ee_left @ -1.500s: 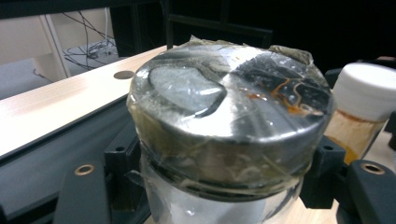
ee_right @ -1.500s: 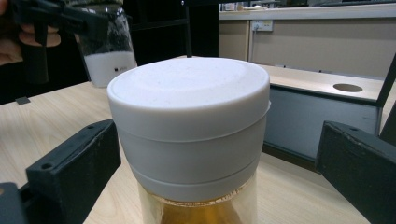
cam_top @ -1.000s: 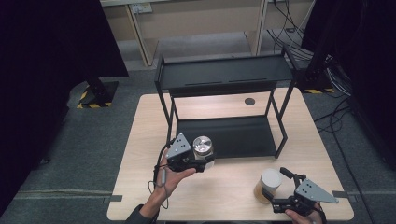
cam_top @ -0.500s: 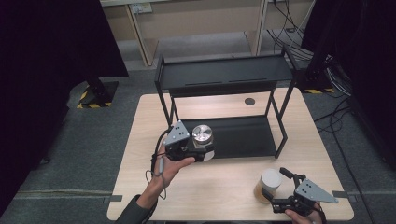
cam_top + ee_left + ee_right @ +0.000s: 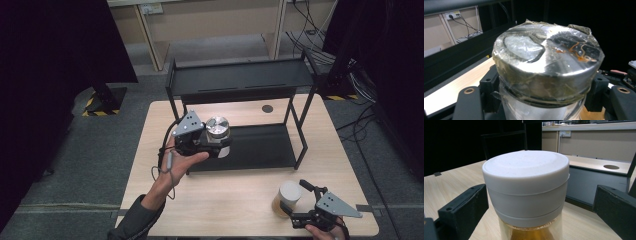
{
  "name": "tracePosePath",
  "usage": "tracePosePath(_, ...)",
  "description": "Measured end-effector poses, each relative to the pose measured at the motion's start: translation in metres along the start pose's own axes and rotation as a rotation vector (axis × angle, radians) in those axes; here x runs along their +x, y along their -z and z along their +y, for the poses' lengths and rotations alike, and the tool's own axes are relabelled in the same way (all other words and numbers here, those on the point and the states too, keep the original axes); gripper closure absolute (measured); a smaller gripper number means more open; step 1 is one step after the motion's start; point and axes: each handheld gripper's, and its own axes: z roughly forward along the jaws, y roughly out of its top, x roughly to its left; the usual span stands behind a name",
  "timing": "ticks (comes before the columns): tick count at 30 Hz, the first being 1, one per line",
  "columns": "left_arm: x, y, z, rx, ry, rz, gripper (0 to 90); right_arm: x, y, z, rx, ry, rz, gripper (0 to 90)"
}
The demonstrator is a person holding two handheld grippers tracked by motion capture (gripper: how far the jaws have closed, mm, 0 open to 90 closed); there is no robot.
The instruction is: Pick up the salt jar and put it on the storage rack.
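High view looks down on table (image 5: 240, 200); both gripper views sit close, facing the rack (image 5: 240, 80).

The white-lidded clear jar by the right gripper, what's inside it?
Below the white lid, the clear jar holds something amber-gold. Whether liquid or solid, and how full, cannot be told; the lid covers the top.

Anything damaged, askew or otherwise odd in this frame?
Yes: the silver metal-lidded jar held in the left tool has crinkled clear film or tape wrapped over its lid, with a torn flap lifting at the rim and orange streaks beneath. The white-lidded amber jar looks intact and upright.
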Motion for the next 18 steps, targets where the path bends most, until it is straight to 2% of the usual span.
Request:
tracePosePath(2,-0.001,0.0,0.007,0.006,-0.01,0.007,31.2,0.0,0.0,0.0,0.0,-0.001,0.001,0.4)
tracePosePath(10,0.003,0.0,0.028,0.012,-0.002,0.001,31.2,0.0,0.0,0.0,-0.001,0.0,0.0,0.4)
tracePosePath(18,0.003,0.0,0.05,0.002,-0.008,0.011,31.2,0.0,0.001,0.0,-0.002,0.001,0.0,0.4)
